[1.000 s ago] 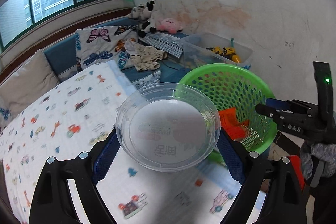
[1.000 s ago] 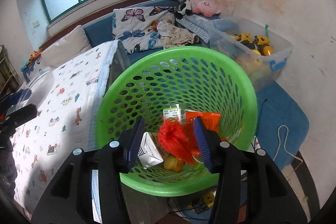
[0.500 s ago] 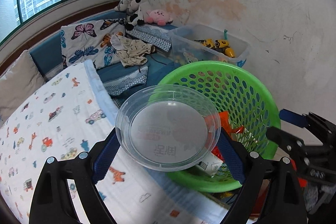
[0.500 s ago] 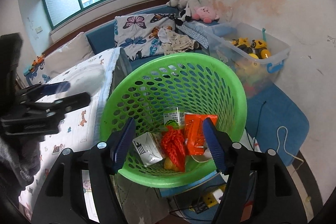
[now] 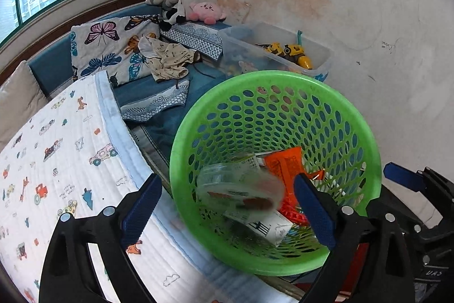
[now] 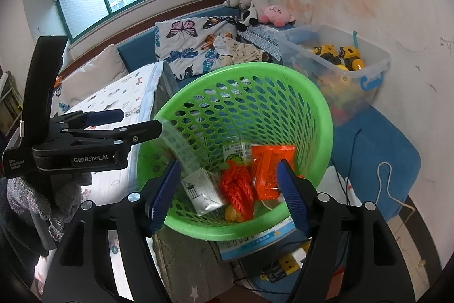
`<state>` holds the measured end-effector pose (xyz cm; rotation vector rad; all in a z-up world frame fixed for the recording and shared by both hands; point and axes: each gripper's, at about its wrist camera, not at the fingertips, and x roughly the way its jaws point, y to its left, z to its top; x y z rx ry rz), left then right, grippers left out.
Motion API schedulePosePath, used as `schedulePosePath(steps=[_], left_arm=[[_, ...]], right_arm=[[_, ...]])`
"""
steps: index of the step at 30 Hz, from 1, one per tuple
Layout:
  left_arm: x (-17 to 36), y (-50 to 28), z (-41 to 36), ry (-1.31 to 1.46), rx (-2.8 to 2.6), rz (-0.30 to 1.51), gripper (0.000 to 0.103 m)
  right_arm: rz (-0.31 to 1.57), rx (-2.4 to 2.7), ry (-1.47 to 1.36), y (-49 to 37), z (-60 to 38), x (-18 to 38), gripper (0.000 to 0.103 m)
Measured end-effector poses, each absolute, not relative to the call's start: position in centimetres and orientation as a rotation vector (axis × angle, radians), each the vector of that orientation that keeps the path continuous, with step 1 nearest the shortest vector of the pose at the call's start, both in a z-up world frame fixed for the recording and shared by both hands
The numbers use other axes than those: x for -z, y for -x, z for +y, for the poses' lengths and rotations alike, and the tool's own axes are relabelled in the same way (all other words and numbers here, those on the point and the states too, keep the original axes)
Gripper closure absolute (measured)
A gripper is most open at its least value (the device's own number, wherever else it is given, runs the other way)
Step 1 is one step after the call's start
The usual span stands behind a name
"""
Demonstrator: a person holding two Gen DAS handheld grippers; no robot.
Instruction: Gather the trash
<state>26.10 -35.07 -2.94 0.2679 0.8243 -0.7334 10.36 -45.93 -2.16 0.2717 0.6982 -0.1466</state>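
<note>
A green perforated basket (image 5: 351, 115) stands beside the bed; it also shows in the right wrist view (image 6: 320, 110). A clear plastic lid (image 5: 238, 189) is blurred and loose inside the basket; in the right wrist view the lid (image 6: 178, 144) is by the left wall. My left gripper (image 5: 227, 206) is open and empty over the basket's near rim. My right gripper (image 6: 227, 195) is open and empty above the basket's front. Inside lie an orange packet (image 6: 269, 169), a red net (image 6: 238, 189) and a white carton (image 6: 201, 189).
A bed with a cartoon-print quilt (image 5: 56, 161) lies left of the basket. A clear toy bin (image 6: 337, 61) stands behind it against the wall. A blue mat (image 6: 377, 149) and cables (image 6: 394, 189) lie on the floor at right. Cushions and plush toys (image 5: 181, 2) line the window bench.
My left gripper opened and let go of the clear lid, which has dropped into the green basket. The left gripper moved right over the basket. My right gripper opened wider and drew back.
</note>
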Motion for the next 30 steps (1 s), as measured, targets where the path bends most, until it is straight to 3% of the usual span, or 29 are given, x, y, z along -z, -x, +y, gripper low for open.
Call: schedulePosePath(steps=[6, 30], left_arm=[[2.0, -25.3, -33.4, -0.257, 0.721, 0.799, 0.012], [-1.9, -17.5, -17.3, -0.164, 0.548, 0.684, 0.007]], right_arm=[[0.686, 0.141, -0.248, -9.8, -44.7, 1.8, 0.032], [0.646, 0.067, -0.220, -5.5, -35.4, -0.9, 0.013]])
